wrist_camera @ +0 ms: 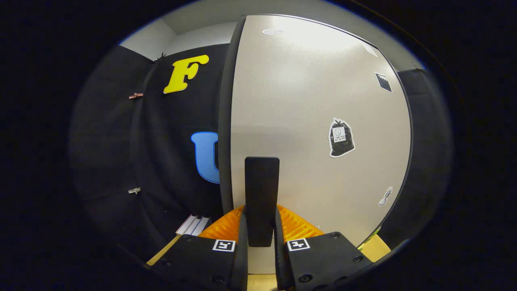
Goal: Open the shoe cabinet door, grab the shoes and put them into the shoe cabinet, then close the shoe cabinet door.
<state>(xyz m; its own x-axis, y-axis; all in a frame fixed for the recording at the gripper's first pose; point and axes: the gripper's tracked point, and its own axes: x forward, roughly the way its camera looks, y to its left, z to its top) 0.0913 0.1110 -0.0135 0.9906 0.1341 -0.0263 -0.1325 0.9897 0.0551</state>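
Right now we see our tool (261, 242) pinching the black upright handle (261, 194) of the shoe cabinet door (307, 121), one finger pressed against each side of the handle's lower end. Filling the space straight ahead of the fingers, the door is a pale, matte panel with a dark edge along its left side. Several stickers sit on it, the largest a black bag-shaped sticker (341, 138) off to the right of the handle. Behind the fingers we see an orange ribbed part (297, 226) on either side of the handle. Down to the left, some pale flat items (194, 225) lie on the wooden desk (163, 252), against the black cloth wall (121, 141). Whether the door is ajar or flush, we cannot tell.
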